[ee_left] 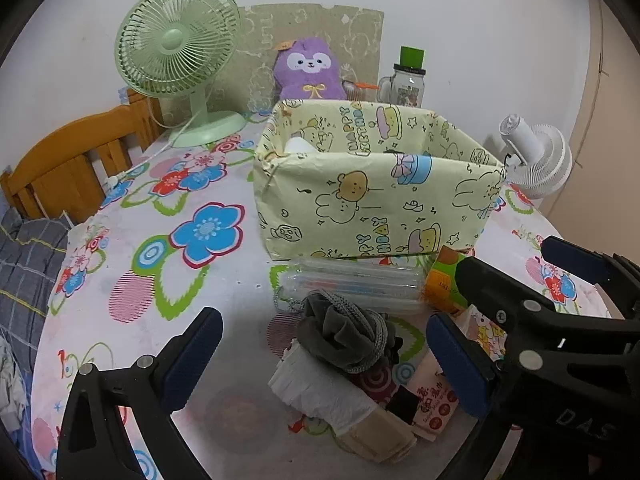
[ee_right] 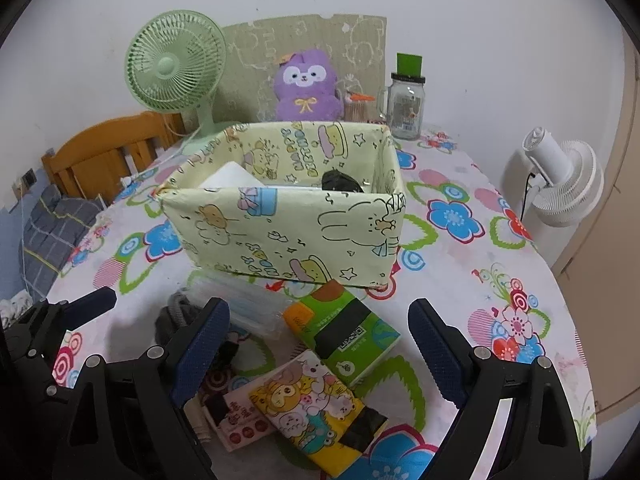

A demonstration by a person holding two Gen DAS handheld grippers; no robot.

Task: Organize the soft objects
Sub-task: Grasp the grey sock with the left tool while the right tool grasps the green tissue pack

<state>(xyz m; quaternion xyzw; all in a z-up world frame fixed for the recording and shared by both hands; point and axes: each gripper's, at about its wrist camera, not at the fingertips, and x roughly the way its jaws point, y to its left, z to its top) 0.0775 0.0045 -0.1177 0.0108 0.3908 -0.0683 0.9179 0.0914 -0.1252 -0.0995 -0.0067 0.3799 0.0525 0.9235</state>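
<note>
A pale yellow cartoon-print storage box (ee_left: 376,200) (ee_right: 288,232) stands on the flowered table; a white item (ee_right: 234,176) and a dark bundle (ee_right: 340,182) lie inside. In front lies a pile: a grey fabric bundle (ee_left: 344,332), a white tissue roll (ee_left: 328,392), a clear packet (ee_left: 352,284), a green tissue pack (ee_right: 344,332), a yellow cartoon tissue pack (ee_right: 316,408) and a pink packet (ee_right: 244,420). My left gripper (ee_left: 320,356) is open around the grey bundle. My right gripper (ee_right: 320,340) is open above the tissue packs.
A green desk fan (ee_left: 176,60) stands at back left, a purple plush (ee_left: 310,68) and a glass jar (ee_left: 404,84) behind the box, a white fan (ee_left: 536,156) at right. A wooden chair (ee_left: 76,160) stands at the table's left edge.
</note>
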